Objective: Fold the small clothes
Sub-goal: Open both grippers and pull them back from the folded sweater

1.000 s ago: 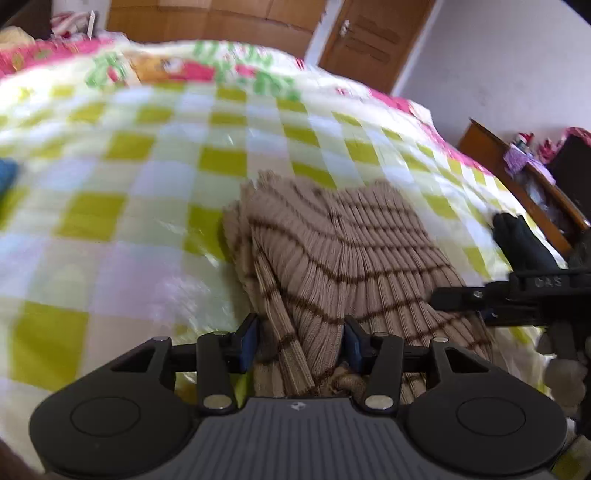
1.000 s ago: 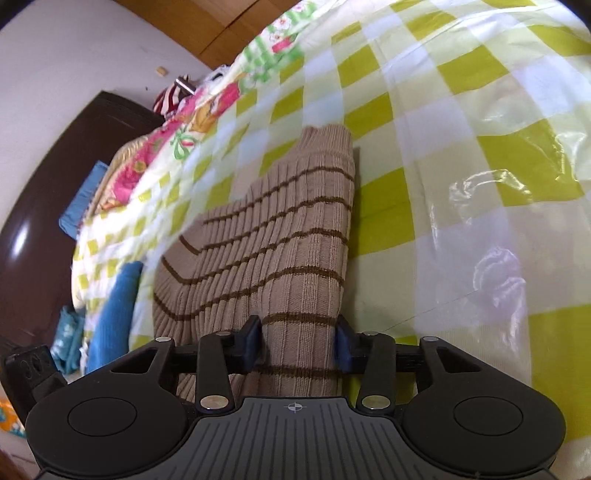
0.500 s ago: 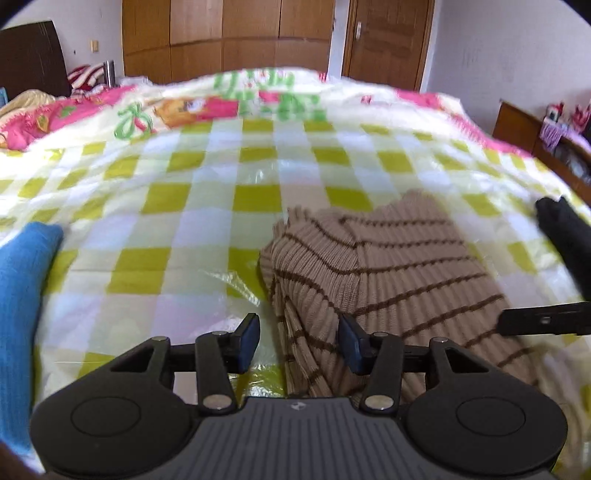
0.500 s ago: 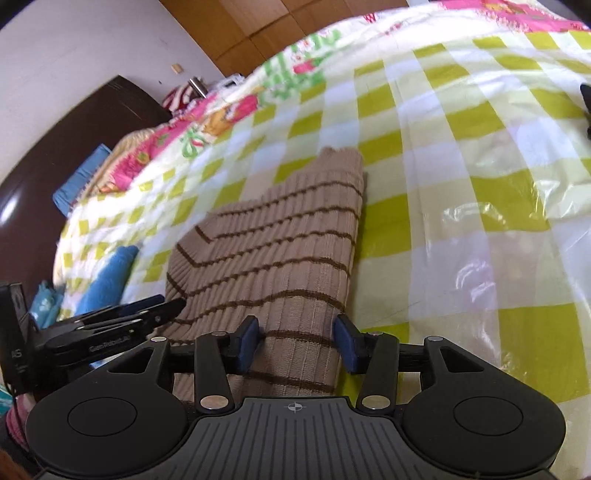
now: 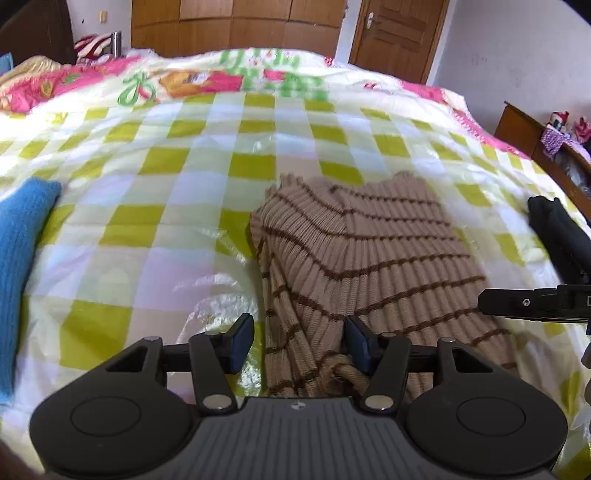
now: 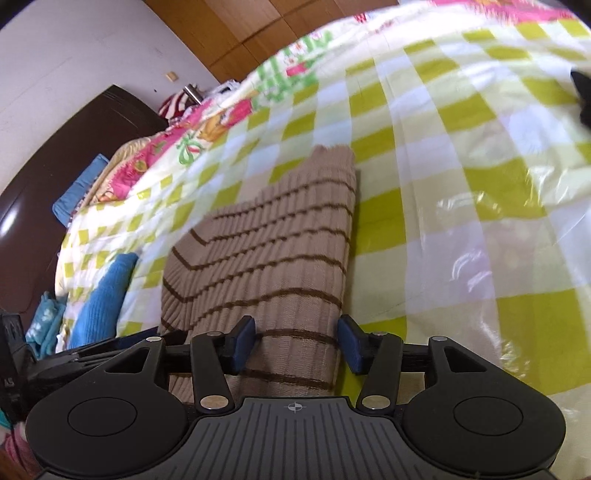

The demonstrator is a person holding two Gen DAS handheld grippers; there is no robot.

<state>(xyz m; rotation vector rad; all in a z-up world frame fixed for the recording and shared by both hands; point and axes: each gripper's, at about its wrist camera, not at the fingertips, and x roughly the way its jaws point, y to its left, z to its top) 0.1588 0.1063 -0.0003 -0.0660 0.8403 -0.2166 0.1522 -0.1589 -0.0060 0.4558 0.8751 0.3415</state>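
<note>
A brown striped sweater [image 5: 373, 258] is laid on the bed [image 5: 184, 206], on its yellow and white checked cover. It is folded over on itself, and its near end is bunched up at the bed's near edge.

The left gripper [image 5: 299, 341] is held low over that near end. Its jaws are opening. A fold of the sweater is seen between the blue pads [image 5: 242, 341], with a gap on the left side, so the cloth is let go – not pinched.

The right gripper [image 6: 297, 341] is held over the sweater's other near corner. Its jaws are opening too. The striped cloth lies between its pads [image 6: 351, 341], but it is not squeezed by them – it is released.

A blue knit cloth [image 5: 20, 269] is seen near the left edge of the bed, well apart from the sweater. A black cloth [image 5: 557, 236] is seen by the right edge. Wooden cupboard doors [image 5: 236, 26] and a wooden door [image 5: 399, 33] are seen past the far end of the bed. A dark headboard [image 6: 62, 155] is seen at one side.
</note>
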